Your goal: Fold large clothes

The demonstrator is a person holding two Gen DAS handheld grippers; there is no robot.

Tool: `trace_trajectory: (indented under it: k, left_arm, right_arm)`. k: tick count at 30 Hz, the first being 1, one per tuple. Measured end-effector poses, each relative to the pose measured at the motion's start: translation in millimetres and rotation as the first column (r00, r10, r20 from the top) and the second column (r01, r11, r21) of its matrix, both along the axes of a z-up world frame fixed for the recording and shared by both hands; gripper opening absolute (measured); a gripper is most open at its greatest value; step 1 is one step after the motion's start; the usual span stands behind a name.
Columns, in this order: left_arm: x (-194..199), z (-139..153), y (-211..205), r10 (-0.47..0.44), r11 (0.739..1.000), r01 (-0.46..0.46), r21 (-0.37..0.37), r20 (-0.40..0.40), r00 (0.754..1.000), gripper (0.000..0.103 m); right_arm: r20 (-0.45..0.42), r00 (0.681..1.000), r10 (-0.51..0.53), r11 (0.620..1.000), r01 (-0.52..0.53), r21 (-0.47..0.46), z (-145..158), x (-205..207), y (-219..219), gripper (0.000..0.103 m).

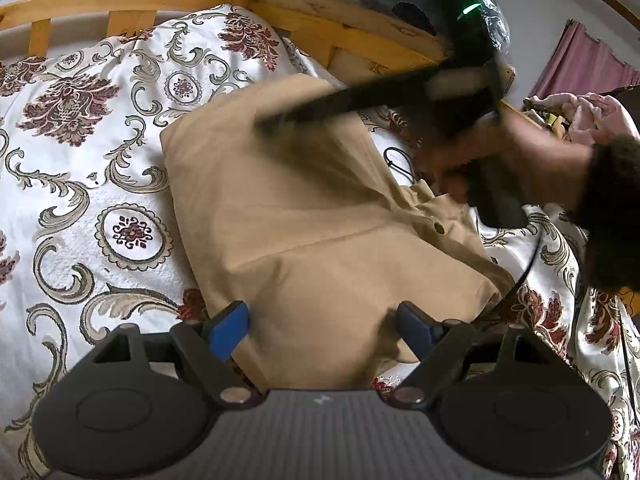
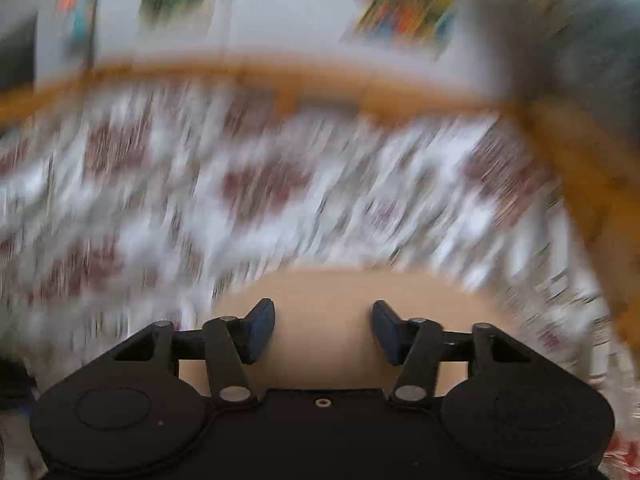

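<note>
A tan garment (image 1: 304, 216) lies folded on the patterned bedspread (image 1: 80, 168), with a dark button (image 1: 439, 228) near its right edge. My left gripper (image 1: 322, 330) is open just above the garment's near edge, holding nothing. The right gripper shows blurred in the left wrist view (image 1: 400, 96), held by a hand over the garment's far right part. In the right wrist view, which is heavily motion-blurred, my right gripper (image 2: 323, 330) is open and empty above the tan garment (image 2: 332, 292).
A wooden bed frame (image 1: 120, 4) runs along the far side and also shows in the right wrist view (image 2: 280, 76). A pile of pink clothes (image 1: 588, 112) sits at the far right. A black cable (image 1: 400, 164) lies on the bedspread beside the garment.
</note>
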State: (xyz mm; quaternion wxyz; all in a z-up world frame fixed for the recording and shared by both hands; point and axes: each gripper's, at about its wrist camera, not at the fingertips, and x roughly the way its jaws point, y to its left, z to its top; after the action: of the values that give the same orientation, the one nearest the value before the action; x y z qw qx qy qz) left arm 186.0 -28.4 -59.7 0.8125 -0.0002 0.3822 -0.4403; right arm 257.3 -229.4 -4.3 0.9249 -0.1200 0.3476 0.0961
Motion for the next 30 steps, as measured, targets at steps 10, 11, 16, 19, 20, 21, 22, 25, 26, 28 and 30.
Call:
trace_trajectory:
  k: [10, 11, 16, 19, 20, 21, 22, 25, 26, 28, 30]
  left_arm:
    - [-6.4, -3.0, -6.9, -0.042, 0.999, 0.042, 0.002, 0.046, 0.998, 0.087]
    - [-5.9, -2.5, -4.9, -0.038, 0.999, 0.038, -0.009, 0.038, 0.999, 0.087]
    - [15.0, 0.5, 18.3, 0.025, 0.988, -0.043, -0.148, -0.115, 0.993, 0.087]
    - [28.6, 0.9, 31.3, 0.077, 0.972, -0.114, -0.205, -0.179, 0.981, 0.092]
    - [30.4, 1.0, 34.0, 0.099, 0.969, -0.135, -0.206, -0.177, 0.979, 0.093]
    - [32.1, 0.8, 36.0, 0.123, 0.967, -0.157, -0.201, -0.172, 0.977, 0.095]
    - [33.8, -0.4, 36.4, 0.14, 0.966, -0.173, -0.19, -0.174, 0.975, 0.095]
    - [41.0, -11.2, 29.4, 0.165, 0.978, -0.189, -0.094, -0.217, 0.962, 0.096]
    - [42.1, -16.6, 27.5, 0.164, 0.979, -0.186, -0.079, -0.227, 0.96, 0.096]
    - [44.5, -24.5, 29.4, 0.162, 0.976, -0.195, -0.099, -0.268, 0.95, 0.098]
    - [47.8, -27.0, 31.8, 0.167, 0.973, -0.206, -0.104, -0.297, 0.94, 0.098]
  right_arm:
    - [0.007, 0.986, -0.168, 0.975, 0.165, 0.151, -64.1, -12.0, -23.8, 0.056]
    - [0.018, 0.985, -0.169, 0.973, 0.164, 0.159, -60.2, -13.8, -25.4, 0.056]
    - [0.122, 0.964, -0.236, 0.944, 0.197, 0.264, -16.0, -59.3, -42.1, 0.076]
    - [0.14, 0.951, -0.276, 0.933, 0.229, 0.279, -3.2, -91.2, -59.1, 0.086]
    - [0.129, 0.947, -0.293, 0.927, 0.248, 0.281, -2.5, -100.8, -65.7, 0.086]
    - [0.117, 0.94, -0.321, 0.918, 0.278, 0.284, -3.3, -112.6, -73.0, 0.086]
    - [0.112, 0.933, -0.341, 0.911, 0.299, 0.285, -5.7, -123.2, -79.4, 0.086]
    - [0.07, 0.909, -0.412, 0.893, 0.387, 0.23, -23.7, -149.0, -90.9, 0.087]
    - [0.037, 0.903, -0.427, 0.89, 0.413, 0.192, -35.1, -152.9, -93.0, 0.087]
    - [0.037, 0.912, -0.408, 0.905, 0.399, 0.147, -49.8, -160.1, -91.8, 0.087]
    - [0.052, 0.914, -0.403, 0.908, 0.391, 0.149, -48.4, -163.5, -90.7, 0.087]
